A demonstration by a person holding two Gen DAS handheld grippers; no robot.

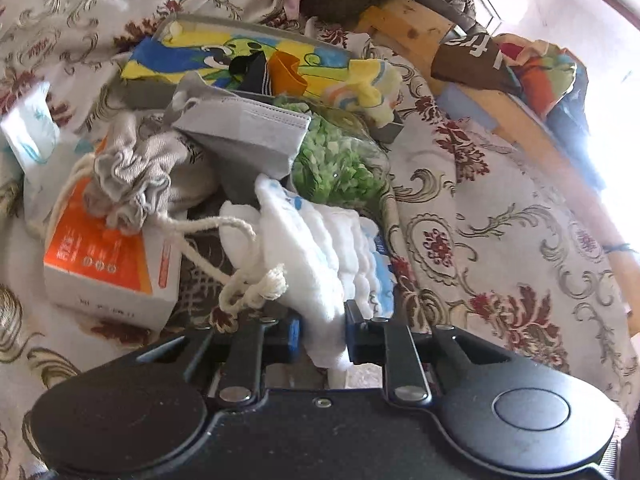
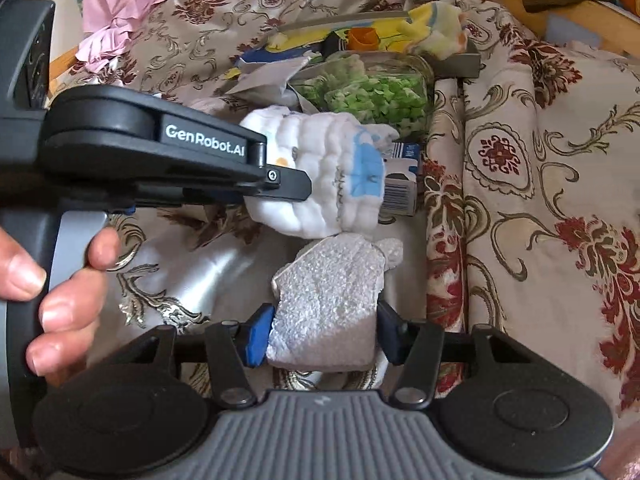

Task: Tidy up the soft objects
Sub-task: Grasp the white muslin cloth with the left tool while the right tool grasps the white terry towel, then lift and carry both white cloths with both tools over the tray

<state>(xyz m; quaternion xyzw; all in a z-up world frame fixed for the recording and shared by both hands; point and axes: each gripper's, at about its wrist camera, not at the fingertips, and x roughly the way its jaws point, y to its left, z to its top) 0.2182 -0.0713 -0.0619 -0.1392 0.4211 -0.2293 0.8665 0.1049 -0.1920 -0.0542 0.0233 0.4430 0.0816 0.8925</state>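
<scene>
We see the left gripper [image 1: 322, 332] clamped on a white quilted cloth [image 1: 312, 240], puffy and ribbed, with blue print on one side; it's lifted just above the floral bedspread [image 1: 500, 248], next to a clear bag of green bits [image 1: 340, 160]. The right gripper [image 2: 326, 334] is pinched on a pale foam piece [image 2: 328, 304], rough, pebbly and irregular in outline, just below the cloth. A hand [image 2: 52, 288] wraps the left gripper's handle.
</scene>
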